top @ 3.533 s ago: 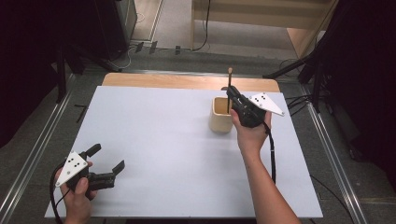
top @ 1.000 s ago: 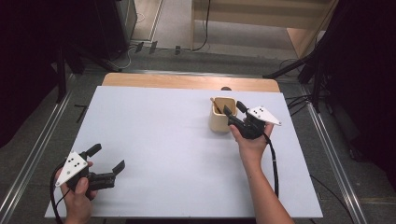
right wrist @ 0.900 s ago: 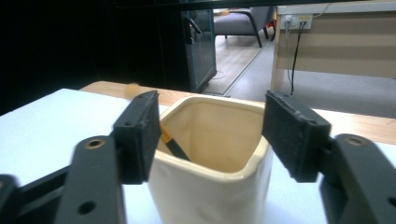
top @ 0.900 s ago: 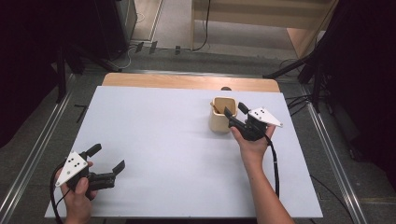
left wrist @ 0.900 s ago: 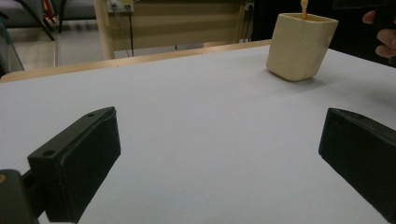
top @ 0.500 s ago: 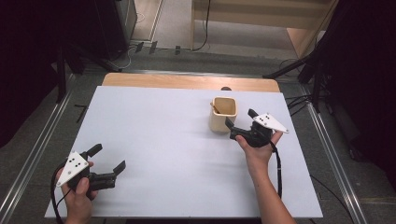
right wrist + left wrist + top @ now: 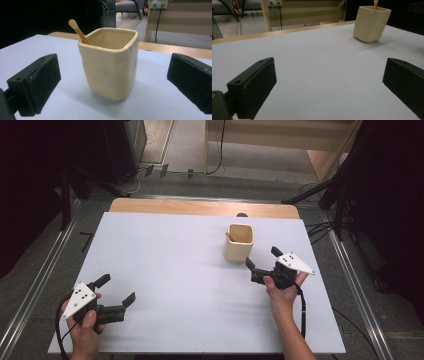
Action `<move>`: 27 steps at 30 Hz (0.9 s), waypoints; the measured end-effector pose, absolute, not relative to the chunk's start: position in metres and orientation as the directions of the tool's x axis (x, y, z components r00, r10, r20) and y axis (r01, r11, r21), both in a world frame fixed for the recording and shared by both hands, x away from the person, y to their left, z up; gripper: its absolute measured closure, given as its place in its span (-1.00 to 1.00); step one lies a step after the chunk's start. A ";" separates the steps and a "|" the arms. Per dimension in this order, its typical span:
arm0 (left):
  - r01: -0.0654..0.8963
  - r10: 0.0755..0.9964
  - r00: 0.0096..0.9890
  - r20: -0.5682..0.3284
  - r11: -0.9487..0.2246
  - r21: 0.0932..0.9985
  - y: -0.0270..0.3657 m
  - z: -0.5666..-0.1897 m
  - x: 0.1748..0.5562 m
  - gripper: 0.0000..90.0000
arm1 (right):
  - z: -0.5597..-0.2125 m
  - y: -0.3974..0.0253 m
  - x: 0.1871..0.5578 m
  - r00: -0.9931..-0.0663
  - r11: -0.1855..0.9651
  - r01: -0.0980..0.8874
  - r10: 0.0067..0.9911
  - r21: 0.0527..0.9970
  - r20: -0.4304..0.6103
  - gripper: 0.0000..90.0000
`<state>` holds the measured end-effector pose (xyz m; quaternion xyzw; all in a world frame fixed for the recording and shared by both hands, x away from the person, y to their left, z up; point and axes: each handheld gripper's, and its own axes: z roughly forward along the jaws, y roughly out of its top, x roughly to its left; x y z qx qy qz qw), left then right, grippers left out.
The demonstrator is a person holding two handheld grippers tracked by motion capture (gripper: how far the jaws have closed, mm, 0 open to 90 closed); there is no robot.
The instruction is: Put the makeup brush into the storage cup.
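Note:
A cream square cup (image 7: 239,241) stands on the white table (image 7: 170,255), right of centre. A wooden brush (image 7: 229,236) leans inside it, its pale tip (image 7: 73,24) poking above the rim at the left corner. My right gripper (image 7: 261,257) is open just in front and to the right of the cup, apart from it, with nothing between its pads (image 7: 37,85). In the right gripper view the cup (image 7: 110,65) sits straight ahead between the jaws. My left gripper (image 7: 117,288) is open and empty at the near left, and its view has the cup (image 7: 371,23) far off.
A bare wooden strip (image 7: 200,209) runs along the table's far edge. Metal rails (image 7: 45,280) flank both sides of the table, and cables lie on the floor at the far right. Dark stands and a wooden frame stand beyond the table.
The right gripper held the brush above the cup, then left it inside and drew back toward the person, now open. The left gripper has stayed put.

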<state>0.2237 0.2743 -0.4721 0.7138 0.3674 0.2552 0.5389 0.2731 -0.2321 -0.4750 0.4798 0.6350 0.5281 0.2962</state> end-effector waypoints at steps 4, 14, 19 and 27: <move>0.249 0.800 0.600 -0.031 -0.150 0.957 0.274 -0.472 0.224 -1.00 | -0.477 -0.236 0.266 -0.360 -0.019 0.302 0.923 0.953 0.133 -1.00; 0.249 0.798 0.602 -0.028 -0.155 0.956 0.273 -0.472 0.224 -1.00 | -0.478 -0.249 0.251 -0.350 -0.016 0.300 0.928 0.954 0.126 -1.00; 0.249 0.798 0.602 -0.028 -0.155 0.956 0.272 -0.472 0.224 -1.00 | -0.480 -0.254 0.243 -0.346 -0.014 0.304 0.930 0.953 0.124 -1.00; 0.247 0.798 0.602 -0.029 -0.152 0.957 0.273 -0.473 0.224 -1.00 | -0.483 -0.262 0.231 -0.344 0.003 0.315 0.932 0.949 0.111 -1.00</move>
